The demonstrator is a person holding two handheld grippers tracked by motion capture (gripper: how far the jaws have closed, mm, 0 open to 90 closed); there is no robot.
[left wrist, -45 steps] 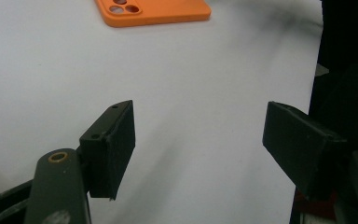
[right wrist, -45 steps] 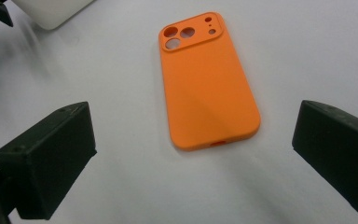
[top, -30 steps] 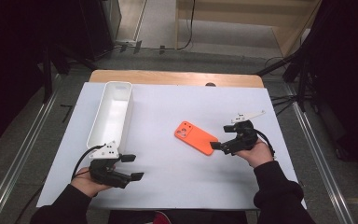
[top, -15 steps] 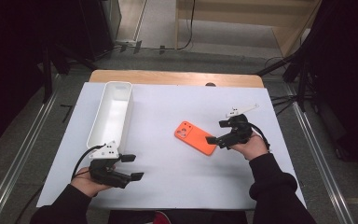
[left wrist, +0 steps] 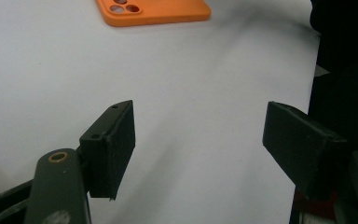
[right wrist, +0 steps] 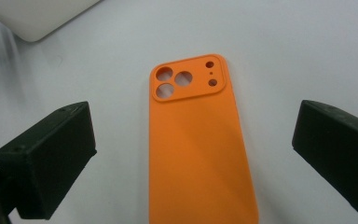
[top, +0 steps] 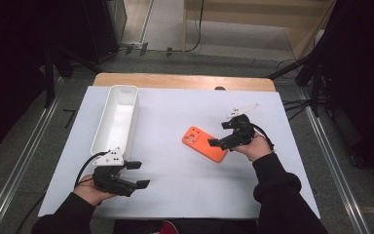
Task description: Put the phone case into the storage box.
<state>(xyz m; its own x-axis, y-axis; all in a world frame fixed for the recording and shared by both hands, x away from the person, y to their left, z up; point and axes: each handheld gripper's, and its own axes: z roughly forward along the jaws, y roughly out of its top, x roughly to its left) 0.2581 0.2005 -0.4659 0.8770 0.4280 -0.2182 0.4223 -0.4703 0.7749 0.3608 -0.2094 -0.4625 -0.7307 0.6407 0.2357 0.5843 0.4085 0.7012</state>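
An orange phone case (top: 202, 143) lies flat, camera cut-outs up, right of the middle of the white table sheet (top: 175, 112). My right gripper (top: 219, 134) hovers at the case's right end, open. In the right gripper view the case (right wrist: 198, 149) runs lengthwise between the two wide-apart jaws of that gripper (right wrist: 193, 133), and neither pad touches it. My left gripper (top: 139, 174) rests near the front left edge, open, with nothing between its fingers. The left gripper view looks past that gripper (left wrist: 203, 135) at bare sheet, with the case (left wrist: 154, 11) far off at the top.
A long white tray (top: 126, 92) stands lengthwise at the left of the sheet, its corner (right wrist: 42, 18) showing in the right gripper view. A strip of wooden tabletop (top: 185, 81) runs along the back. Dark floor and rails surround the table.
My right gripper has slid a little left and away from me, to stand over the case's end. The case and my left gripper have stayed put.
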